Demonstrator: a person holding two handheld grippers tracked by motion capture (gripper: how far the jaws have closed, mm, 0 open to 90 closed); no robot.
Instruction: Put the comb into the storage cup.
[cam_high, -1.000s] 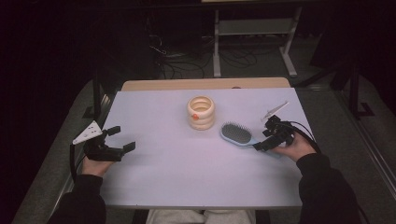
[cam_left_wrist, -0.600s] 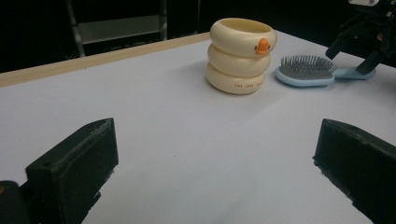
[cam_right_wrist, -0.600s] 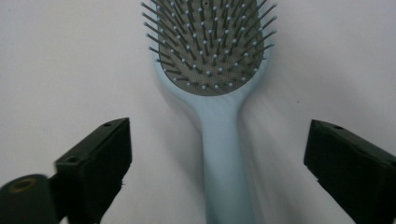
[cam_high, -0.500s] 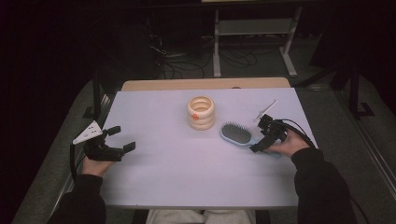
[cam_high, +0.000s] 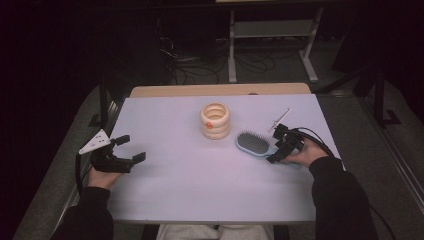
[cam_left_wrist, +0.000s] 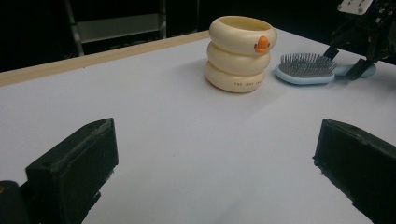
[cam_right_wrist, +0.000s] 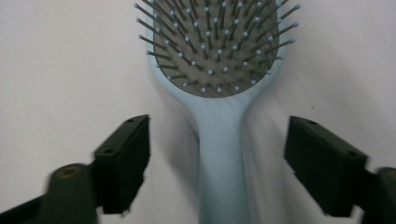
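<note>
White surface (cam_high: 200, 200) is seen under a dark room. The light blue hairbrush (cam_high: 254, 144) lies flat, bristles up, by the right tongs (cam_high: 278, 145). Its handle (cam_right_wrist: 219, 158) sits between their jaws, which have just been closing but probably are not touching it. The brush head points away toward the duck cup (cam_high: 215, 120). The left tongs (cam_high: 131, 148) are held open, well apart.

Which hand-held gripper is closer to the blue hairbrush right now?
Right. The right hand-held gripper straddles the hairbrush handle, jaws open on either side and just closing, not yet touching. The left hand-held gripper sits far across the table, beyond the stacked-ring cup.
</note>
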